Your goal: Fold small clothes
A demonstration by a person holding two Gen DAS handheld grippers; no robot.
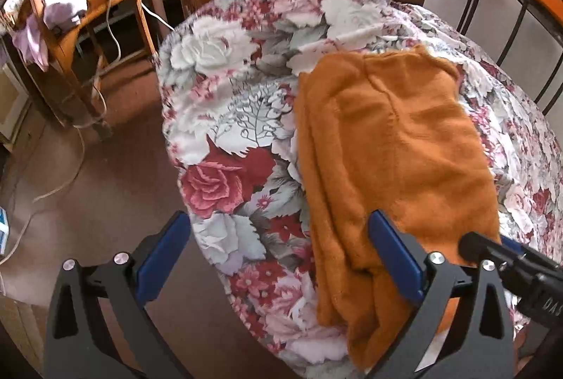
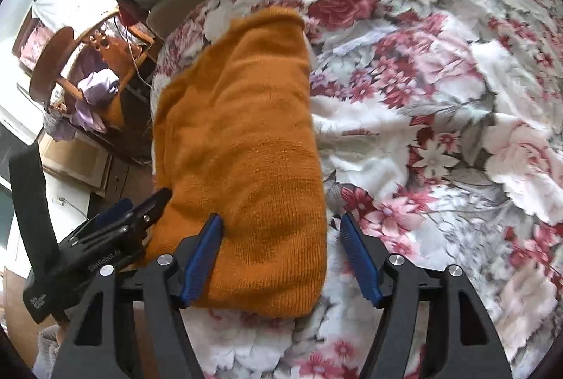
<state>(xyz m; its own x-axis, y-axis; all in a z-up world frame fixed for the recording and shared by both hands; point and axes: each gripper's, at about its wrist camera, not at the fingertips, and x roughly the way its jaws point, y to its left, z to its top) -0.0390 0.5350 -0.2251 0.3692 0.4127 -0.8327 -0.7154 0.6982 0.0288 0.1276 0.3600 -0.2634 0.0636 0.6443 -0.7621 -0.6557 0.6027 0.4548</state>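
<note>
- Our orange knit garment (image 2: 242, 147) lies on the floral blanket (image 2: 440, 104), near its left edge, folded into a long strip.
- Its long axis runs away from us, presumably ready for a crosswise fold.
- Left hand-held gripper (image 1: 281, 259) and right hand-held gripper (image 2: 281, 256) are both spread wide at the near end, pinching nothing.

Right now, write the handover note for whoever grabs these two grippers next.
Left gripper: open, holding nothing, at the near left edge of the orange sweater.
Right gripper: open, straddling the sweater's near right corner, not clamped.
Sweater: lies on the floral blanket, already folded lengthwise into a long layered strip, layers bunched along the left edge.
Done: side folds.
Left: probably bring one end over the other to halve it, then smooth it.
</note>
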